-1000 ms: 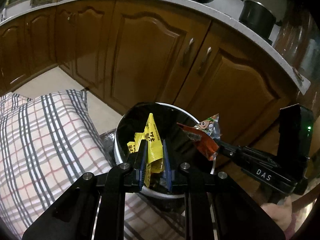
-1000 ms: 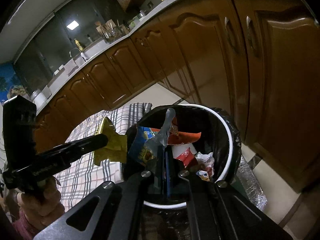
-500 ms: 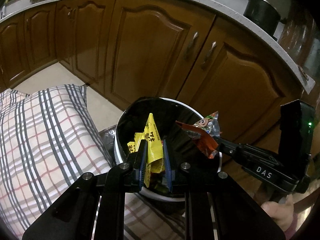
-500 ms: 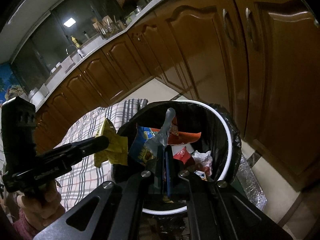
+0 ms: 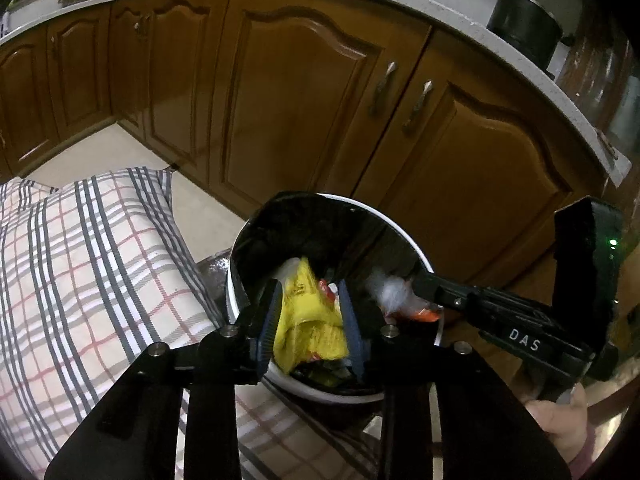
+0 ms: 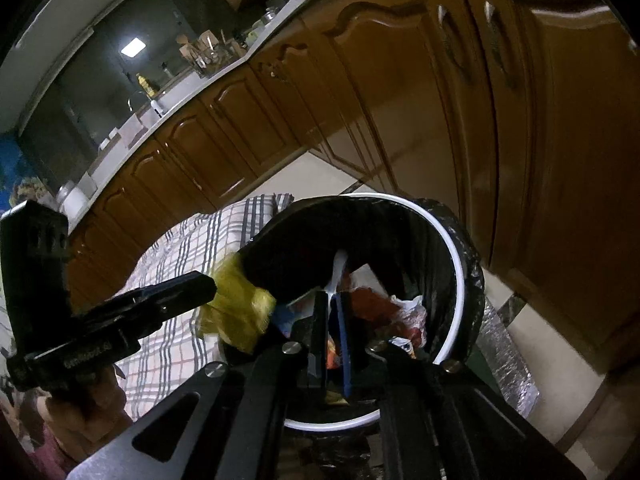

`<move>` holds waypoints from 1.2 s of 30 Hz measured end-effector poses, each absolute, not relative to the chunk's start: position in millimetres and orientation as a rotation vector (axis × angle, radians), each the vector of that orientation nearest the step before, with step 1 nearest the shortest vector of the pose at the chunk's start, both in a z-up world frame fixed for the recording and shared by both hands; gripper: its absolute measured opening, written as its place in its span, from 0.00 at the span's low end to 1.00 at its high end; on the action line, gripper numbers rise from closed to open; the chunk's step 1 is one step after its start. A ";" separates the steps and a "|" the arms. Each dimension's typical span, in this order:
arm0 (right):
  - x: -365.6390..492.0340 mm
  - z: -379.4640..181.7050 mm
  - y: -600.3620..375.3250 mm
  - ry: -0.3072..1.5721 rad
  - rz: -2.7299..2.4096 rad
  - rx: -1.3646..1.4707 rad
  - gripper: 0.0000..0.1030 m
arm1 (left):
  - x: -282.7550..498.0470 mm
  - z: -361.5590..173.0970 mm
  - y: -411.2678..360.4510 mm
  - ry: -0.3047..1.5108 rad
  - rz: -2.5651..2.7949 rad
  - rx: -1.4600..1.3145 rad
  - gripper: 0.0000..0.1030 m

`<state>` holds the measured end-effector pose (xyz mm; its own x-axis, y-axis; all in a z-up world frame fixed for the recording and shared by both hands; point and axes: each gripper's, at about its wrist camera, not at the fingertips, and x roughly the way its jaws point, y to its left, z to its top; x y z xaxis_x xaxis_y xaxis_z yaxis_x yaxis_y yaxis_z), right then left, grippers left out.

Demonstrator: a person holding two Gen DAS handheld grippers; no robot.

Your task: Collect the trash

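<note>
A white-rimmed trash bin with a black liner stands by the cabinets, with wrappers inside. My left gripper is over the bin with its jaws parted, and a yellow wrapper sits loose between them, blurred. My right gripper is over the bin with its jaws slightly apart; a silvery, orange-red wrapper is blurred at its tips. In the left wrist view the right gripper shows a blurred white and red wrapper at its tip. In the right wrist view the left gripper shows the yellow wrapper.
A plaid-covered cushion lies left of the bin. Brown wooden cabinet doors stand behind it under a white countertop with a black pot. Silver foil lies on the tiled floor right of the bin.
Both grippers have dropped lower over the bin. The left jaws have opened wide and the yellow wrapper slumps between them. The right jaws have parted slightly and its wrapper is blurred in motion.
</note>
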<state>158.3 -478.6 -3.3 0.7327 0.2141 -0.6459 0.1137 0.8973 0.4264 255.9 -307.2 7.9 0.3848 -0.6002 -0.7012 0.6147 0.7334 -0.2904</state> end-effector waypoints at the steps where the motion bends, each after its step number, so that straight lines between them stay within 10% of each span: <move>1: 157.5 -3.1 -479.3 0.752 0.055 0.467 0.11 | 255.2 8.8 -305.8 0.883 -0.773 0.016 0.37; 15: 120.8 4.0 -459.5 0.629 0.045 0.521 0.77 | 227.9 11.6 -239.6 0.821 -0.678 -0.076 0.64; 27: 79.3 -2.1 -397.1 0.536 0.022 0.489 0.88 | 179.5 1.5 -156.4 0.750 -0.545 -0.149 0.66; 36: 45.7 32.0 -344.5 0.418 0.012 0.316 0.99 | 119.4 23.5 -105.0 0.548 -0.447 -0.099 0.95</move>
